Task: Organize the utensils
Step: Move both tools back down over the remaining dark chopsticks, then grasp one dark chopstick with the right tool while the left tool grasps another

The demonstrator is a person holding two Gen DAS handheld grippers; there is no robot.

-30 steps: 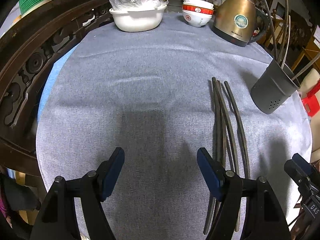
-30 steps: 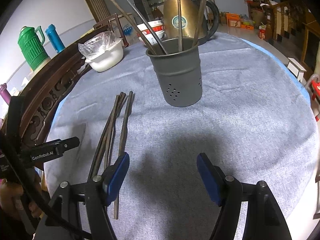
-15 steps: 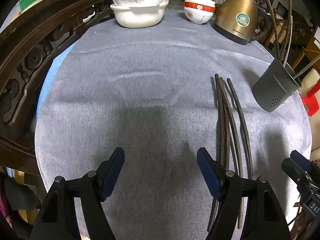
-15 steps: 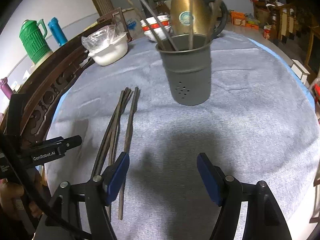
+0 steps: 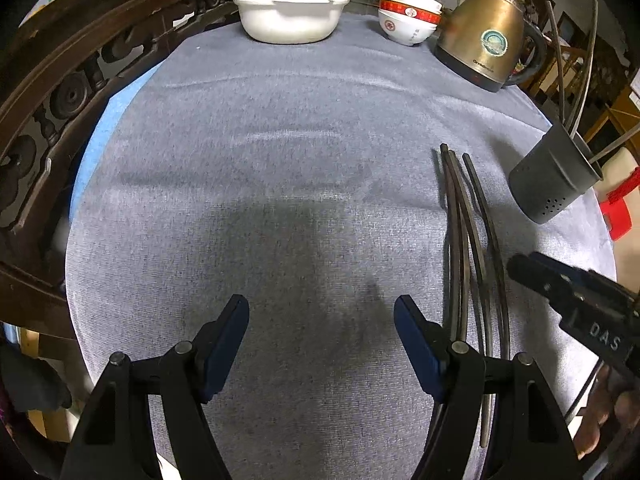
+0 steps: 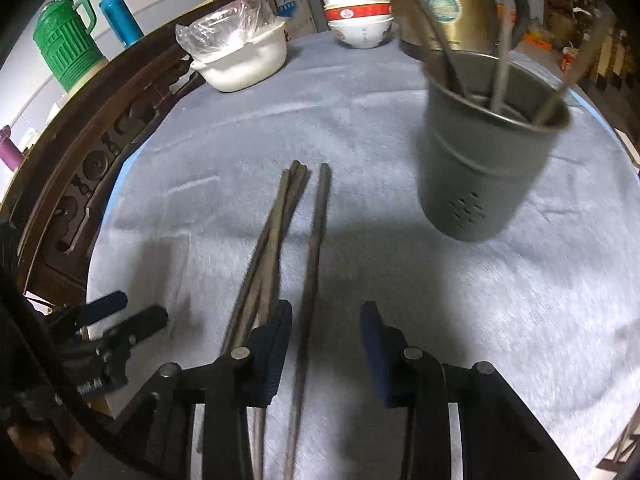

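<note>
Compared with the frame a second earlier, the right gripper [image 6: 326, 344] has been carried leftward over the loose chopsticks [image 6: 280, 236], so that the separate chopstick [image 6: 314, 276] now runs between its blue pads; the left gripper [image 5: 321, 344] has barely shifted.

Jaws: the right jaws are closing, the single chopstick is between them, and no pad contact is seen yet. The left jaws stand wide apart over bare cloth, nothing between them.

Location: the chopsticks lie on the grey tablecloth [image 5: 280, 160], left of the grey holder [image 6: 488, 160] in the right wrist view, well apart from it.

Step in hand, judged: one chopstick is to be pinched and moved to the holder. The pads should be centred on that stick alone; the left pad sits just beside the bundle, so a neighbour could be caught. The stick should be tipped upright before the rim is reached.

Count:
- chopsticks on cloth: four visible (a bundle of three plus one); overlap makes this uncertain
- chopsticks in holder: about four
- holder: one
- kettle [image 5: 484, 36]: one
- stacked bowls [image 6: 358, 16]: about three
- white basin [image 5: 290, 20]: one
</note>
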